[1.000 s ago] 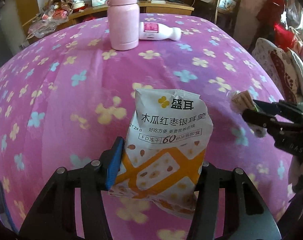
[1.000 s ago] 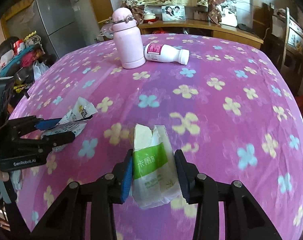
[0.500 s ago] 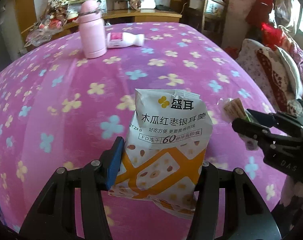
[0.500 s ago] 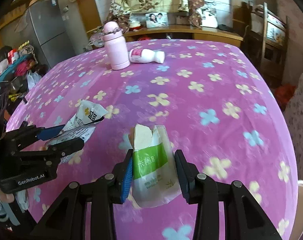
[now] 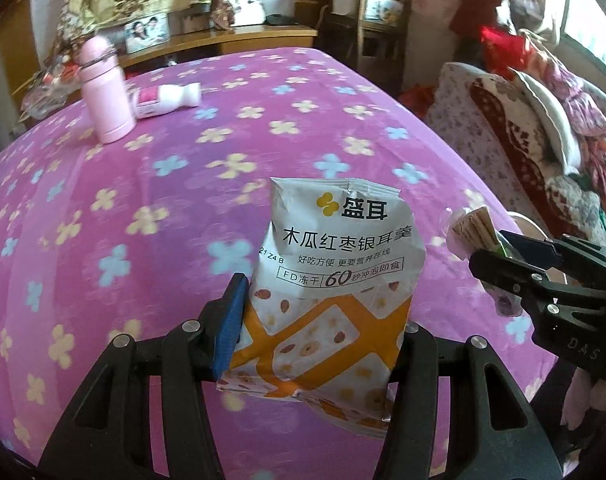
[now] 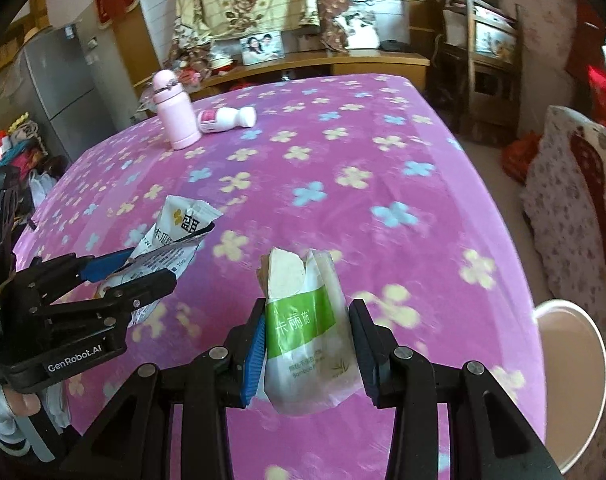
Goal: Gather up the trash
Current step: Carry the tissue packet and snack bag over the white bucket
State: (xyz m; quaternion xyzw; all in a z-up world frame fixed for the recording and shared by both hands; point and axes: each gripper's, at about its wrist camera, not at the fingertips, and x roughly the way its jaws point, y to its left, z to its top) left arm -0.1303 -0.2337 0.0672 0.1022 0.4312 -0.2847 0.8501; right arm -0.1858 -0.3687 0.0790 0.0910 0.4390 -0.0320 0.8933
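Note:
My left gripper [image 5: 319,332] is shut on a white and orange snack bag [image 5: 331,280] with Chinese print, held above the pink flowered tablecloth [image 5: 183,200]. It also shows in the right wrist view [image 6: 143,276] with the snack bag [image 6: 175,228]. My right gripper [image 6: 309,344] is shut on a green and white tissue packet [image 6: 303,328]. In the left wrist view the right gripper [image 5: 499,252] sits at the right with the tissue packet [image 5: 473,228] sticking out.
A pink flask [image 6: 173,116] stands at the table's far side beside a white bottle [image 6: 227,118] lying down. A white bin rim [image 6: 575,384] shows below the table's right edge. A padded chair [image 5: 523,140] stands to the right, a fridge [image 6: 59,88] to the left.
Both grippers have pulled back from the far side and risen, each still holding its trash. The flask and bottle look farther away. The white bin has come into the right wrist view.

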